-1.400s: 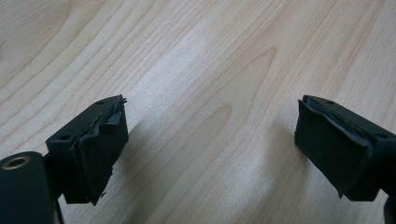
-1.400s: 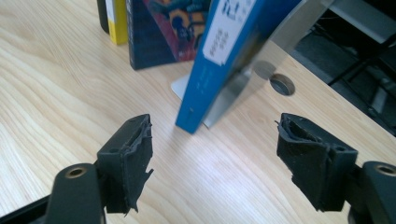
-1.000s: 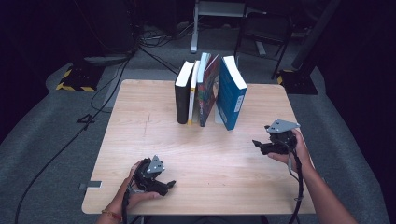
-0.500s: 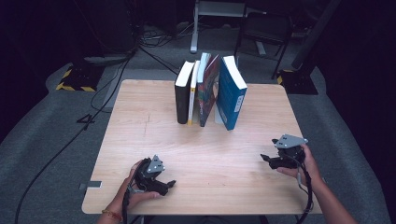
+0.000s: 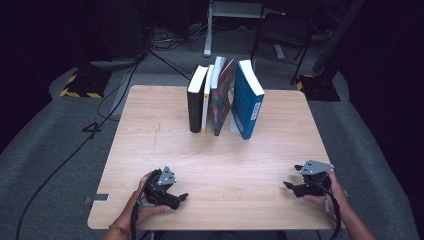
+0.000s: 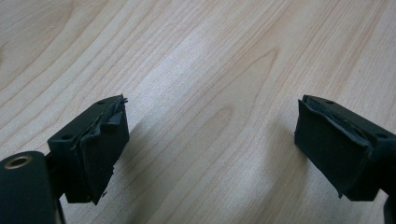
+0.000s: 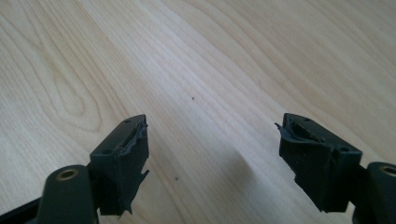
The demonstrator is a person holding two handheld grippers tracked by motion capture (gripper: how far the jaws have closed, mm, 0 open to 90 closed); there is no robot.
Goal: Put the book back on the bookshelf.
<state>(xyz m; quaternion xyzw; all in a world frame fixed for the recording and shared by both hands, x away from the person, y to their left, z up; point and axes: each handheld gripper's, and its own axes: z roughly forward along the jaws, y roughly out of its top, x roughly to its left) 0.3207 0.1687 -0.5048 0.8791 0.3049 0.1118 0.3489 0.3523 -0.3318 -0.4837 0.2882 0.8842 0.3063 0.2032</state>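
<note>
Nearest the person, the left gripper (image 5: 181,197) lies low over the front edge of the light wooden table (image 5: 150,150), held in the left hand (image 5: 145,200), with its grey three-cornered plate on top. In the left gripper view its jaws stand wide apart with nothing but bare wood grain between them, and the black pads (image 6: 100,149) look worn and frayed at the edges.

On the other side, the right gripper (image 5: 290,186) sits just above the table near the front right corner, gripped by the right hand (image 5: 325,192). Its jaws are also spread, with only bare tabletop between them in the right gripper view (image 7: 212,158). A cable trails back from it along the forearm.

Well apart from both grippers, toward the far middle of the table, stands a row of books (image 5: 225,97), spines facing the person. From left to right: a black book (image 5: 195,107) standing upright, a thin one with a yellow and white spine (image 5: 205,107) touching it, a book with a colourful, mottled cover (image 5: 222,100) that leans to the right, and a thick blue book (image 5: 248,102) with white page edges, tilted so that its top leans left toward the colourful one. The titles are too small to read.

Beyond the table lies grey carpet with dark cables and the legs of stands.
</note>
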